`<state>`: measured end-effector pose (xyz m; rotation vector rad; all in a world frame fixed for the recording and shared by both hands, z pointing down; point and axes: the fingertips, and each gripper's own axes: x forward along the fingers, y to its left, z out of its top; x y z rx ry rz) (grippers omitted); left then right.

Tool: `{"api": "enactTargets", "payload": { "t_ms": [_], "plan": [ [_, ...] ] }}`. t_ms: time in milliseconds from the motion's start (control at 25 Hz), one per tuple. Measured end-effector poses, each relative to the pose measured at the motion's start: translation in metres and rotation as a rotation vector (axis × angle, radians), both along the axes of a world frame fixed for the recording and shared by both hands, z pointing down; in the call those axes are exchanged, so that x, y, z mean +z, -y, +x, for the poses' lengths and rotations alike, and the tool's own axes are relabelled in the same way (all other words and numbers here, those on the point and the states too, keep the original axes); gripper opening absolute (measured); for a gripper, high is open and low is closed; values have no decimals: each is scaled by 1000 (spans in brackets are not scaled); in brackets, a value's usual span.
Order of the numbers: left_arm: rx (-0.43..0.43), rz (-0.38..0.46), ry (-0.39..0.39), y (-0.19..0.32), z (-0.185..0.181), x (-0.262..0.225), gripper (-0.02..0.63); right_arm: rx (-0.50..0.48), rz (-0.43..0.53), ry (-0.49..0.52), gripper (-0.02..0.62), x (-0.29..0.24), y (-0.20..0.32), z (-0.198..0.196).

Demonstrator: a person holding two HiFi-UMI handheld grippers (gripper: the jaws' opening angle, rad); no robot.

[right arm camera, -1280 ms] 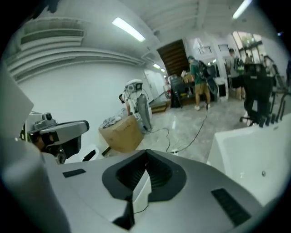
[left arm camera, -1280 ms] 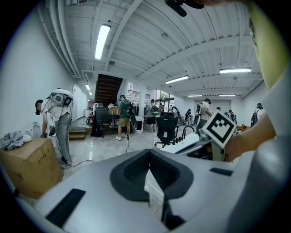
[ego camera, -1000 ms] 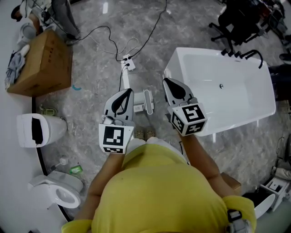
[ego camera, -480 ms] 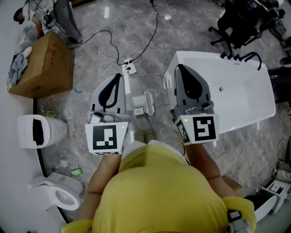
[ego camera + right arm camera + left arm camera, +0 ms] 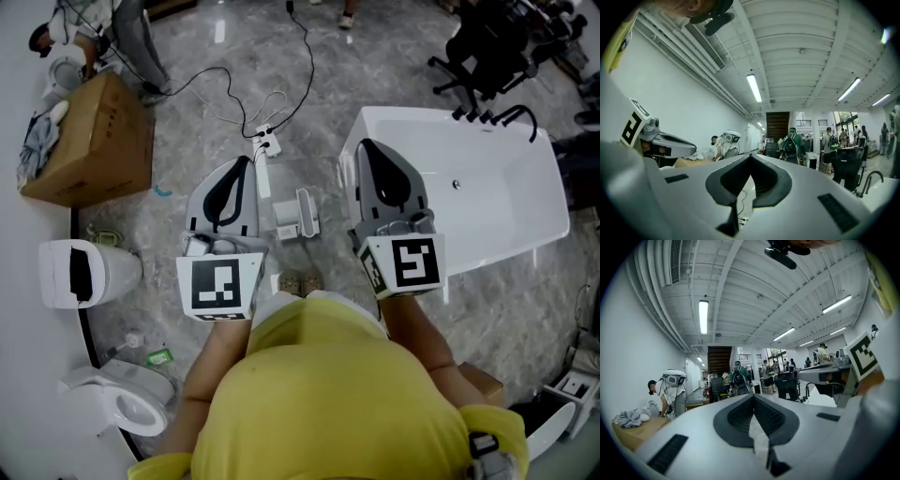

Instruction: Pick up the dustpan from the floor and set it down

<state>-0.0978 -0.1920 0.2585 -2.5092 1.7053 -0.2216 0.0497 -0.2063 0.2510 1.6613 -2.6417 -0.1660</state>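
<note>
The white dustpan (image 5: pixel 296 215) lies on the grey marble floor between my two grippers and well below them, just past the person's shoes. Neither gripper touches it. My left gripper (image 5: pixel 246 160) is held up level in front of the yellow-shirted person, jaws together with nothing between them. My right gripper (image 5: pixel 367 143) hangs level beside it, over the near corner of the bathtub, also shut and empty. The left gripper view shows its closed tips (image 5: pixel 753 397) against the distant room. In the right gripper view the closed tips (image 5: pixel 751 155) point the same way.
A white bathtub (image 5: pixel 525 220) stands at the right. A cardboard box (image 5: pixel 89 141), a white bin (image 5: pixel 84 272) and a toilet (image 5: pixel 117 403) line the left wall. A power strip (image 5: pixel 267 141) with cables lies beyond the dustpan. Black office chairs (image 5: pixel 487 47) stand far right. People stand far off.
Both grippers rose toward the head camera and levelled out between the earliest frame and the middle one. Since then they have barely moved. The dustpan has stayed on the floor.
</note>
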Motion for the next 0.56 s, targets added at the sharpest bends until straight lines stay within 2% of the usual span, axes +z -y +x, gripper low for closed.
{"api": "enactTargets", "payload": {
  "t_ms": [560],
  "plan": [
    [40,9,1,-25,34,-2,2,31,6,5,11,3,-26,31]
  ]
}}
